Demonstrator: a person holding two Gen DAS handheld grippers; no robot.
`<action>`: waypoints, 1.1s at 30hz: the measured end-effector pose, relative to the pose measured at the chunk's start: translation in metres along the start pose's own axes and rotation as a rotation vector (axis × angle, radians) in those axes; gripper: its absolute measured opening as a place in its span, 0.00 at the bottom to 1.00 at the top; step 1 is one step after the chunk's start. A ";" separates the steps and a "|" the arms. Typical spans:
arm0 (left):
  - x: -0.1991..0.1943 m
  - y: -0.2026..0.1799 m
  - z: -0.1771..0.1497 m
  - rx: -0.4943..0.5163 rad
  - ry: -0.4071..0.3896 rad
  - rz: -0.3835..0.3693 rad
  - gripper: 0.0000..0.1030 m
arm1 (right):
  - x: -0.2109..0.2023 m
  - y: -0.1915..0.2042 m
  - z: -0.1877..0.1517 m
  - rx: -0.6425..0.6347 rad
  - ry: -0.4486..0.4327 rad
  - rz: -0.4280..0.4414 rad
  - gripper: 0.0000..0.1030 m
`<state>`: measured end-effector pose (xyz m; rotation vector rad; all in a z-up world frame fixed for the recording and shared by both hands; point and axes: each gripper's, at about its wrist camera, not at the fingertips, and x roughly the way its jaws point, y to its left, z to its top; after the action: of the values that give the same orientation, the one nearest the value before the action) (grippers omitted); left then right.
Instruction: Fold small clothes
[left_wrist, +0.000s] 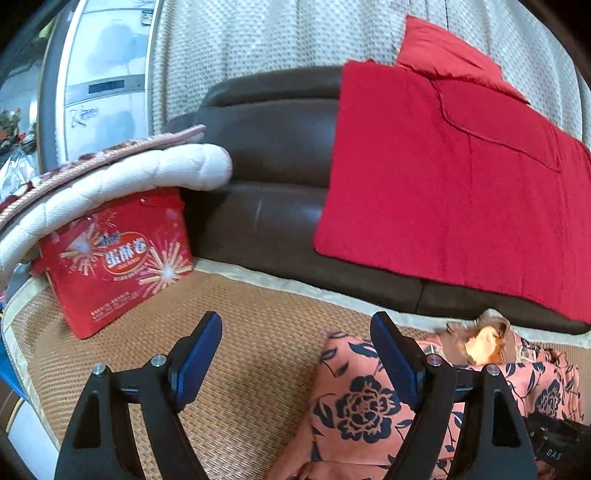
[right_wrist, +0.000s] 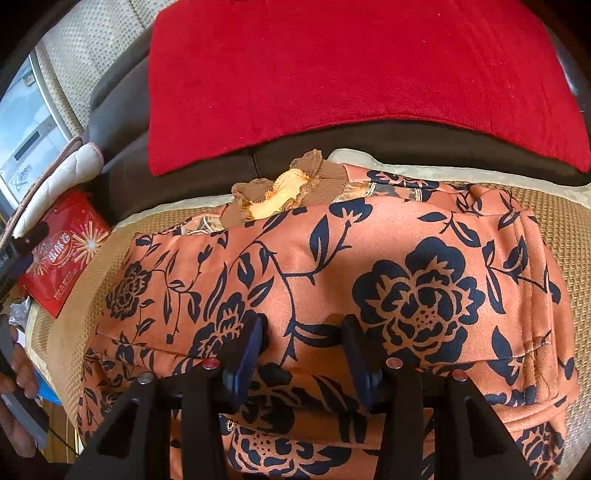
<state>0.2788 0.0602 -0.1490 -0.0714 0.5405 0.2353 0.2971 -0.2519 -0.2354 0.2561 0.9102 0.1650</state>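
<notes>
An orange garment with dark blue flowers (right_wrist: 332, 266) lies folded on a woven mat (right_wrist: 569, 221), its brown ruffled collar (right_wrist: 291, 184) toward the sofa. My right gripper (right_wrist: 303, 328) is open, with its fingertips low over the garment's near fold; the cloth bulges between the fingers. My left gripper (left_wrist: 295, 325) is open and empty above the mat (left_wrist: 251, 332), just left of the garment (left_wrist: 354, 406). Its right finger (left_wrist: 391, 354) overlaps the garment's left edge.
A dark brown leather sofa (left_wrist: 273, 147) stands behind the mat with a red cloth (left_wrist: 443, 184) spread over it. A red snack bag (left_wrist: 118, 258) and a white quilted cushion (left_wrist: 129, 181) sit at the left. A hand (right_wrist: 18, 369) shows at the far left.
</notes>
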 end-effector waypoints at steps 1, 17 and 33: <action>-0.001 0.001 0.001 -0.002 -0.005 0.001 0.81 | 0.000 0.000 0.000 0.000 0.000 0.000 0.48; -0.020 0.052 0.014 -0.148 -0.093 0.127 0.81 | 0.000 0.000 0.000 -0.004 0.000 0.001 0.48; -0.024 0.066 0.017 -0.172 -0.115 0.147 0.81 | 0.002 -0.001 0.002 -0.016 -0.004 -0.003 0.51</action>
<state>0.2508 0.1219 -0.1226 -0.1841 0.4108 0.4268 0.2995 -0.2530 -0.2361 0.2402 0.9052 0.1694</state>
